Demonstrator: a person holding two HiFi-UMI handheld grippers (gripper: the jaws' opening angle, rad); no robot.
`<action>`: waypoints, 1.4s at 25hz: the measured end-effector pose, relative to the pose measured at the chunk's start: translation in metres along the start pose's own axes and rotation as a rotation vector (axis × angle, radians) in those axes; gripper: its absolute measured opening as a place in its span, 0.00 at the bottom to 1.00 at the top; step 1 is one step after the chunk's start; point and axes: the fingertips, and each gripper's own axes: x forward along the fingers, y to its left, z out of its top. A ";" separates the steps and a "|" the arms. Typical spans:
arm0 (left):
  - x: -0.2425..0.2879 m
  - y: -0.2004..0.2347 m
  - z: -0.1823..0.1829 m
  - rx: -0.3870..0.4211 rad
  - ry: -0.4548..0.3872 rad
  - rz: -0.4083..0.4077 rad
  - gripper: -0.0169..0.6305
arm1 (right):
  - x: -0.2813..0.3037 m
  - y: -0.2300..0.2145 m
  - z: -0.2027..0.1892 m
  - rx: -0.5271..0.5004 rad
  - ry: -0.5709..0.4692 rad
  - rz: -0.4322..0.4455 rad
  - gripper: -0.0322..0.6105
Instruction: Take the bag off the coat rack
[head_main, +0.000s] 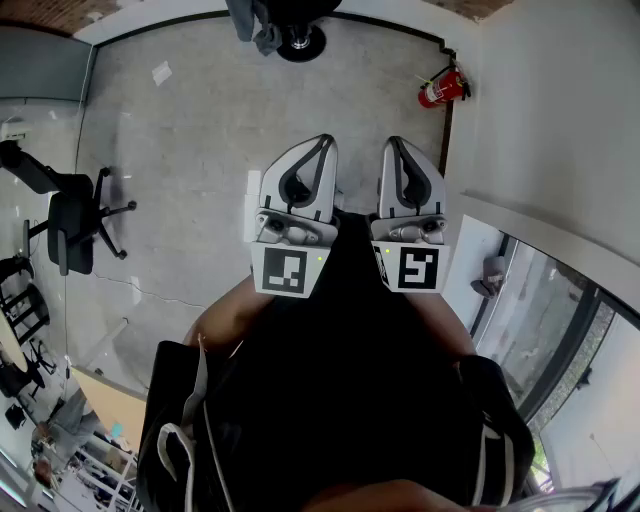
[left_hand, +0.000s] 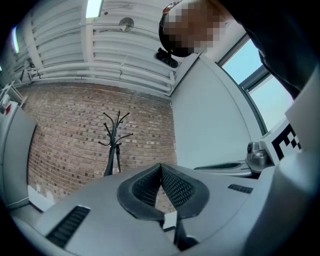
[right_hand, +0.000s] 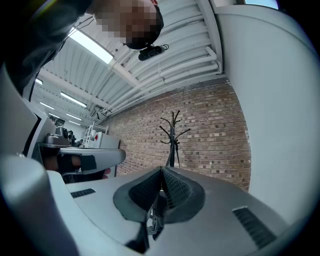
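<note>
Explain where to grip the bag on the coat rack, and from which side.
Probably the strap of the bag, just under its hook, approached from the front: it hangs thin beside the pole of the coat rack. Too distant for finer detail.

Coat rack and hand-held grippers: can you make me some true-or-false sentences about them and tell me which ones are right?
1. The coat rack stands in front of a brick wall. True.
2. The left hand-held gripper is grabbing the coat rack. False: its jaws are together on nothing, and the rack is far across the room.
3. The right hand-held gripper has its jaws wide apart. False: they are pressed together with nothing between them.
4. A red fire extinguisher is next to the white wall. True.
</note>
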 end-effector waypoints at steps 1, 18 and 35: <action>0.000 -0.003 -0.002 -0.002 0.004 -0.007 0.06 | -0.001 -0.001 0.000 -0.004 0.001 0.002 0.08; 0.003 0.031 -0.019 -0.019 0.089 0.142 0.06 | -0.025 -0.035 -0.019 0.037 -0.020 -0.074 0.08; 0.101 0.072 -0.037 -0.104 0.040 0.039 0.06 | 0.054 -0.082 -0.047 0.027 0.066 -0.140 0.08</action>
